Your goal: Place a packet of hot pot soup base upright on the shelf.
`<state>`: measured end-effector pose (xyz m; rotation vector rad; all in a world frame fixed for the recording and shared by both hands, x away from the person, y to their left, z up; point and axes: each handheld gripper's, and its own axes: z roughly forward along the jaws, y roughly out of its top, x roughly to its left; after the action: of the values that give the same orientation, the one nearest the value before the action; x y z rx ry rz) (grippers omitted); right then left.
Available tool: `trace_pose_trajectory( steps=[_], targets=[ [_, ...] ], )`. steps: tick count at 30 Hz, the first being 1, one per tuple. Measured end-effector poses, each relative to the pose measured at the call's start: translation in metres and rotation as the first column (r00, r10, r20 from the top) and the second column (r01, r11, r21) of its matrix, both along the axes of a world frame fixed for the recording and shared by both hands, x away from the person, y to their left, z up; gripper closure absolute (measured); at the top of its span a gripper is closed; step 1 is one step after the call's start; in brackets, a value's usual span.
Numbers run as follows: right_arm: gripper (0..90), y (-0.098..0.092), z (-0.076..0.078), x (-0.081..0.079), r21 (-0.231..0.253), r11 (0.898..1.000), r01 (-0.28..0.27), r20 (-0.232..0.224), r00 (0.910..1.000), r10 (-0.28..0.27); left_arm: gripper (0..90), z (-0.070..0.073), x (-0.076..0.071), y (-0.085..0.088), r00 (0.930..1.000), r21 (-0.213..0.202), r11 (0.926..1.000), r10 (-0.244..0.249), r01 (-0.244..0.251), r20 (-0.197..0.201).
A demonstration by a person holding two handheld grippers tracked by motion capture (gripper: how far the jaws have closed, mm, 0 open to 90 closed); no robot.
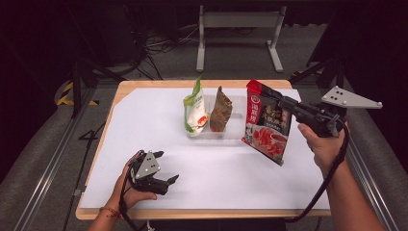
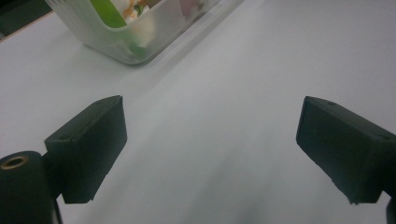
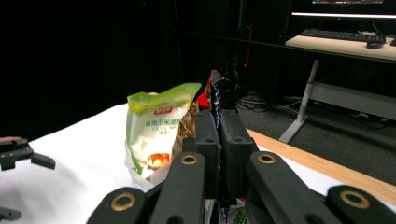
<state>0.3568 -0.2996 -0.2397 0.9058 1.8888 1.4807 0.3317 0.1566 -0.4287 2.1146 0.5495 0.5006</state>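
Observation:
My right gripper (image 1: 278, 100) is shut on the top edge of a red food pouch (image 1: 266, 123), which hangs tilted above the white mat at the right. From the right gripper view the pouch's thin edge (image 3: 216, 93) sticks up between the closed fingers (image 3: 208, 135). A green-and-white bag (image 1: 195, 109) and a brown bag (image 1: 221, 111) stand upright in a clear plastic bin (image 1: 232, 132). My left gripper (image 1: 166, 167) rests low on the mat near the front left, open, with nothing between its fingers (image 2: 93, 140). The bin's corner (image 2: 126, 44) lies beyond them.
The white mat (image 1: 144, 120) covers a wooden table (image 1: 120, 89). Beyond the table's far edge are a white desk frame (image 1: 238, 33) and cables on the floor. The right gripper's cable (image 1: 332, 173) trails along the forearm.

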Motion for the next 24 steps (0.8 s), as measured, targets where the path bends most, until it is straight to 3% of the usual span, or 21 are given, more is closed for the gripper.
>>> trace_pose_trajectory(
  steps=[15,17,24],
  targets=[
    [87.6,0.018,0.014,0.049,0.017,0.997,0.073,-0.026,0.997,-0.073,9.3,-0.001,-0.001,0.0,1.0,0.002,1.0,-0.008,0.008,-0.001],
    [87.7,0.023,0.018,0.049,-0.004,0.997,0.078,-0.016,0.9968,-0.078,9.3,-0.001,-0.001,0.0,0.9999,0.0,1.0,-0.01,0.01,-0.001],
    [87.7,0.029,0.033,0.049,0.001,0.997,0.074,0.005,0.9972,-0.074,9.4,-0.001,-0.001,0.0,0.9999,-0.003,0.9999,-0.012,0.012,-0.003]
  ],
)
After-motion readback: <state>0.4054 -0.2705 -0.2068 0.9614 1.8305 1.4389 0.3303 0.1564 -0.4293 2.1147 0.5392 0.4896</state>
